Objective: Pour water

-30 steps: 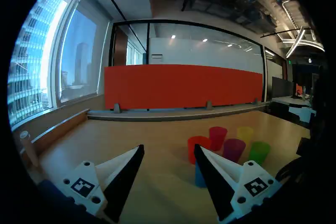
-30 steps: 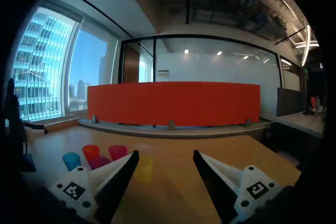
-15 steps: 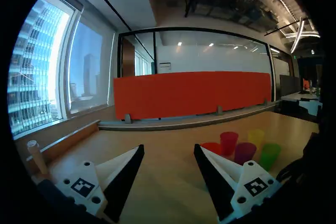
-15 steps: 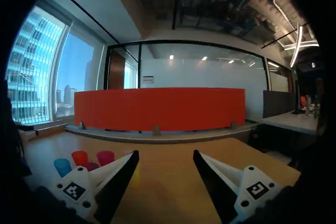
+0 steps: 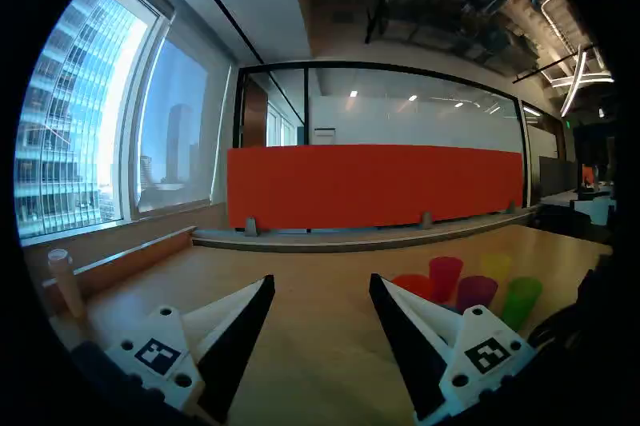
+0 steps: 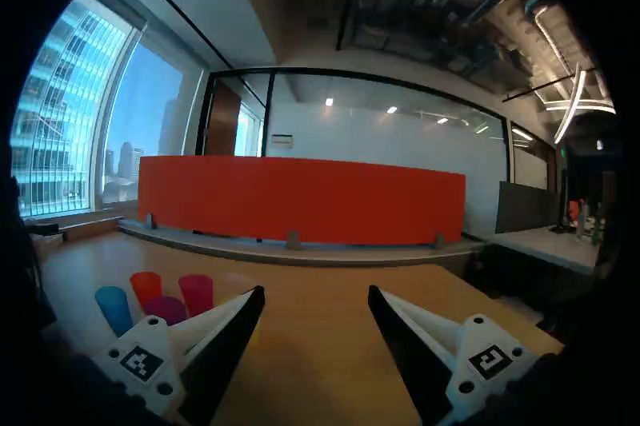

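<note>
Left gripper [image 5: 320, 298] agape and empty, right gripper [image 6: 316, 310] likewise

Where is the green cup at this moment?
In the left gripper view, the green cup stands on the wooden table at lower right, just right of the purple cup and in front of the yellow cup.

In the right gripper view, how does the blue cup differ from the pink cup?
The blue cup is light blue; the pink cup is magenta. The blue cup stands at the cluster's left end; the pink cup stands farther right and seemingly farther back. The blue cup shows whole; the purple cup overlaps the pink cup's base. Both stand upright on the wooden table, alike in shape.
</note>
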A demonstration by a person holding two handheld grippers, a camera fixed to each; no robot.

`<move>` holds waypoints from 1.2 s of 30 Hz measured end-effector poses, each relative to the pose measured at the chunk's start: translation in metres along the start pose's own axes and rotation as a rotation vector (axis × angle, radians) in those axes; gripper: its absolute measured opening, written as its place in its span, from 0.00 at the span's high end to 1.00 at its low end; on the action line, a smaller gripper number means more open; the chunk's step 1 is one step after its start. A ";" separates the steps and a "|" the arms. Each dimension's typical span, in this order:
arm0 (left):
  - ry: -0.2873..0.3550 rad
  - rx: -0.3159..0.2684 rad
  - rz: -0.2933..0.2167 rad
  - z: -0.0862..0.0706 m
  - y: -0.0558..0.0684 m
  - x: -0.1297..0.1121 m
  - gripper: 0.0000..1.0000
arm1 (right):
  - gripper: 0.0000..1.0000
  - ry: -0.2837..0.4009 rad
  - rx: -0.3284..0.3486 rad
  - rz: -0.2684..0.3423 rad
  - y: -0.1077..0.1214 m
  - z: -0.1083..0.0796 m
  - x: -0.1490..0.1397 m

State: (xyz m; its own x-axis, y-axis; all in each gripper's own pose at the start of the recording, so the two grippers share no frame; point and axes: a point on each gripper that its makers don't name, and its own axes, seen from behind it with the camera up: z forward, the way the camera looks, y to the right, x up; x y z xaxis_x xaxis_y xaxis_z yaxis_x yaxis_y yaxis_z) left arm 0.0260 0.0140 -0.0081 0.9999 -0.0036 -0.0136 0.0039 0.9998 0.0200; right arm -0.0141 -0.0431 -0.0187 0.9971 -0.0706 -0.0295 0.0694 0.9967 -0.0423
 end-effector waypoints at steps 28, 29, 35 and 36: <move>0.003 0.006 -0.002 0.009 -0.018 -0.035 0.12 | 0.00 -0.009 -0.006 0.038 -0.001 -0.002 0.000; 0.003 0.008 0.001 0.009 -0.019 -0.035 0.12 | 0.00 -0.009 -0.006 0.039 -0.001 -0.002 0.000; 0.002 0.009 0.002 0.009 -0.019 -0.036 0.12 | 0.00 -0.010 -0.006 0.038 0.000 -0.002 0.000; 0.002 0.008 -0.002 0.009 -0.019 -0.036 0.12 | 0.00 -0.010 -0.006 0.039 0.000 -0.002 0.000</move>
State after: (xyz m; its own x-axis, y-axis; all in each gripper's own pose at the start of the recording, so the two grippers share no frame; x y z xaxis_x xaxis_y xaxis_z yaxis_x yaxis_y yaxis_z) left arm -0.0103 -0.0048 0.0013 0.9999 -0.0053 -0.0158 0.0058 0.9996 0.0276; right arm -0.0137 -0.0435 -0.0203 0.9993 -0.0313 -0.0217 0.0302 0.9984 -0.0472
